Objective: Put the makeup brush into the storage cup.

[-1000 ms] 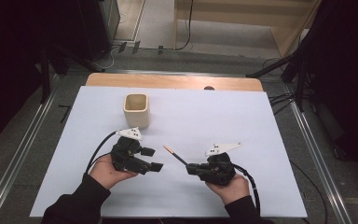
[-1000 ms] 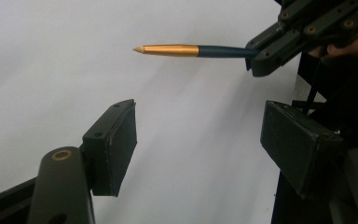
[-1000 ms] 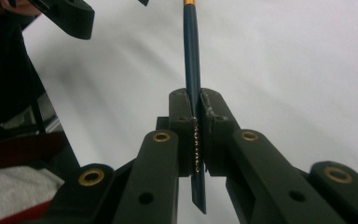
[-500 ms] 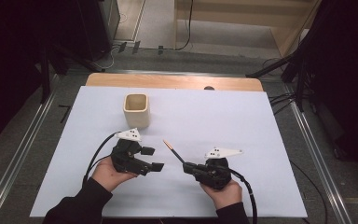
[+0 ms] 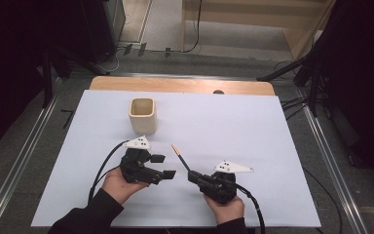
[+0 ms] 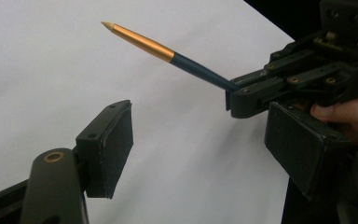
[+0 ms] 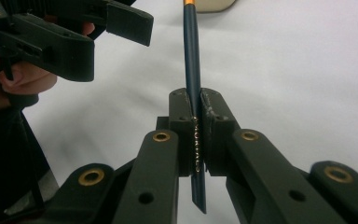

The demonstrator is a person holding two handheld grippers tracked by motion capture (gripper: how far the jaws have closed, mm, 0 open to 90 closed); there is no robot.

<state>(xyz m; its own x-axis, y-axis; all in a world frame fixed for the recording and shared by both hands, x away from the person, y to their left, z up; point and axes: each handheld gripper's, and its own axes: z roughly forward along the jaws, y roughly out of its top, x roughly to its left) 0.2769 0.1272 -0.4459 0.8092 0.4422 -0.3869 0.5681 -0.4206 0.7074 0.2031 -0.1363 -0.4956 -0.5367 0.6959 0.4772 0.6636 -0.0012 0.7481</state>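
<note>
On the white sheet [image 5: 272,146] that covers the table, near its front edge, two hand-held grippers are seen from the high view; the right gripper [image 5: 192,175] is held low over the sheet and its jaws are pressed together on a pen [image 5: 181,157], which is clamped near its rear end, so that most of the pen's length sticks out ahead of the jaws; the pen [image 6: 168,51] is dark blue with a golden, pointed front part, and it is tilted upward and away from the person, toward a cream cup [image 5: 141,115]; in the right gripper view the pen [image 7: 192,70] is seen running straight up between the two pads, and a line of small pale letters is printed along its barrel beside the pads, but the writing is too small and too blurred to be read; the left gripper [image 5: 164,165] is held just to the left of the right one, with its jaws standing apart and nothing between them; its pads are near the pen but are not touching it; the cup stands upright farther back on the sheet, well apart from both grippers; no label is visible on the cup; a strip of the wooden table [image 5: 185,85] is left bare behind the sheet.
</note>
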